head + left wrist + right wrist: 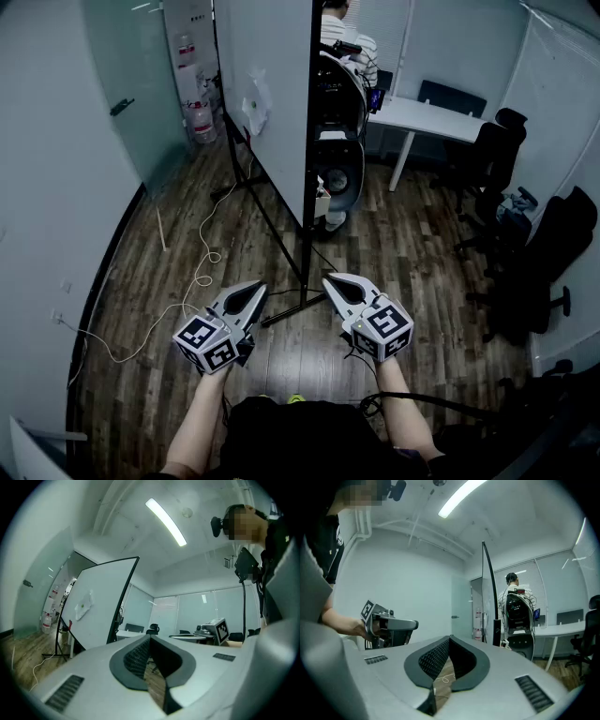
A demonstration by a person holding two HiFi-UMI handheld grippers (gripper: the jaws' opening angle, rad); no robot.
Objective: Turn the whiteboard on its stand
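Turning looks not yet begun: the whiteboard (272,94) stands untouched at twelve o'clock, well apart from the left gripper (253,289) and right gripper (334,281), both clenched empty.

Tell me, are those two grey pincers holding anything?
Nothing. The grey left gripper and the grey right gripper are both shut and empty, short of the black-framed white whiteboard.

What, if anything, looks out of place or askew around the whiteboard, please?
A loose white cable snakes in loops across the wooden floor left of the whiteboard, where it might snag when the board turns. A crumpled white sheet hangs askew on the board's face. Nothing looks spilled or broken.
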